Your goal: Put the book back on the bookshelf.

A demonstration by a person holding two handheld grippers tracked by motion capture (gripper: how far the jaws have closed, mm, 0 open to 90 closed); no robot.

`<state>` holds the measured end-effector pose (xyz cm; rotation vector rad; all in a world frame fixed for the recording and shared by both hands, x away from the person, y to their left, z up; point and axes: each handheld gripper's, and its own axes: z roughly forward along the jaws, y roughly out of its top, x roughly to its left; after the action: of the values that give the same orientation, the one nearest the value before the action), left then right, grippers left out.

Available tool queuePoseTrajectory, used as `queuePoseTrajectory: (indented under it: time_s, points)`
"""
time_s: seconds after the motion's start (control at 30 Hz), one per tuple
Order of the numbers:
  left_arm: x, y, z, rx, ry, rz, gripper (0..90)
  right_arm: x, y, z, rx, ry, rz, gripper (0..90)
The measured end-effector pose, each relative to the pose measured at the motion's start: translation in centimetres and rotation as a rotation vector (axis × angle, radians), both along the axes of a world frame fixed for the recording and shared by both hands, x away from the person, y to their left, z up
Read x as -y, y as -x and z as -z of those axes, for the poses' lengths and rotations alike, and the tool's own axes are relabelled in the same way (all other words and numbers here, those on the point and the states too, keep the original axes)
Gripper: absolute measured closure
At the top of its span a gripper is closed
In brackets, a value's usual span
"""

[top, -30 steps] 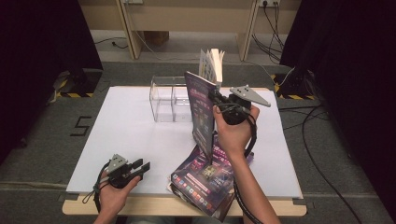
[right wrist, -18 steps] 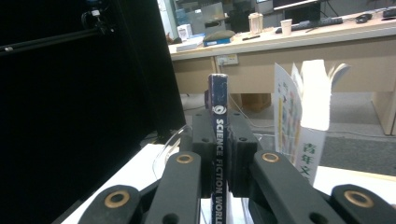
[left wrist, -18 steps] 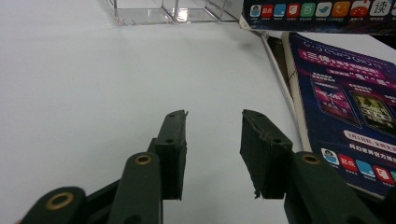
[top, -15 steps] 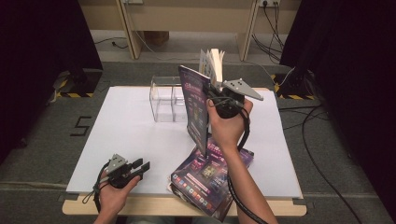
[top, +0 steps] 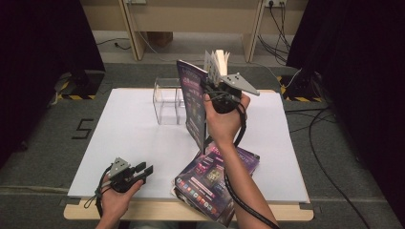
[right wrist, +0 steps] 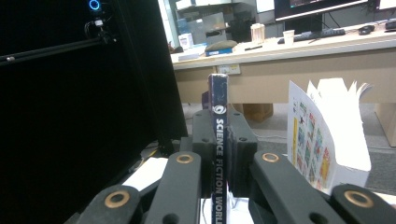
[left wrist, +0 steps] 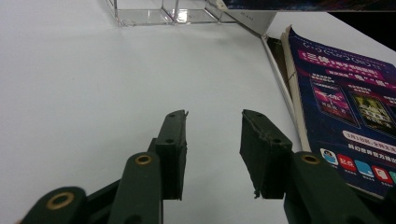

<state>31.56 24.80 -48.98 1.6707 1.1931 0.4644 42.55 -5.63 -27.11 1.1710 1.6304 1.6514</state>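
One book (top: 193,102) upright, pinched by spine in right tongs (top: 216,90); left tongs (top: 143,170) half open, empty. Lower book straight into clear box (top: 168,100) near worktop (top: 129,138) far edge.

Clear box (top: 168,102) on white table (top: 124,138)

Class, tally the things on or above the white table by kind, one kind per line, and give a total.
Purple-covered magazines: 2, one held upright, one lying flat
Clear plastic box: 1
Handheld black grippers: 2, left gripper, right gripper
Total: 5
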Motion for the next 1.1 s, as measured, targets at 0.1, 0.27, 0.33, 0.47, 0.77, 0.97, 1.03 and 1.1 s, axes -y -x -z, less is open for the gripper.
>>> queuePoseTrajectory:
  time_s: [0.1, 0.27, 0.33, 0.47, 0.77, 0.97, 1.03, 1.1]
  points:
    - [0.0, 0.0, 0.0, 0.001, 0.0, 0.0, 60.2, -0.2, -0.4, 0.0, 0.0, -0.001, 0.006, 84.9]
    - [0.0, 0.0, 0.1, 0.001, 0.001, 0.0, 60.2, -0.6, -1.2, -0.1, 0.008, 0.004, 0.022, 84.9]
    - [0.0, 0.0, 0.1, 0.002, 0.001, 0.0, 60.2, -0.7, -1.6, -0.1, 0.009, 0.004, 0.026, 84.9]
    - [0.0, 0.1, 0.1, 0.0, 0.006, -0.002, 60.2, -1.1, -2.7, -0.2, 0.0, 0.009, 0.029, 84.8]
    - [0.1, 0.2, 0.2, -0.004, 0.002, 0.006, 60.3, -2.0, -4.9, 0.0, -0.014, 0.014, 0.041, 84.9]
    - [0.0, 0.1, 0.2, -0.001, 0.003, 0.003, 60.3, -2.7, -6.3, -0.1, 0.004, 0.021, 0.065, 84.8]
    - [0.0, 0.1, 0.2, -0.002, 0.001, 0.004, 60.3, -2.9, -6.7, -0.1, 0.009, 0.021, 0.074, 84.8]
    - [-0.1, 0.1, 0.2, -0.003, 0.001, 0.003, 60.3, -3.1, -7.1, -0.1, 0.01, 0.022, 0.083, 84.8]
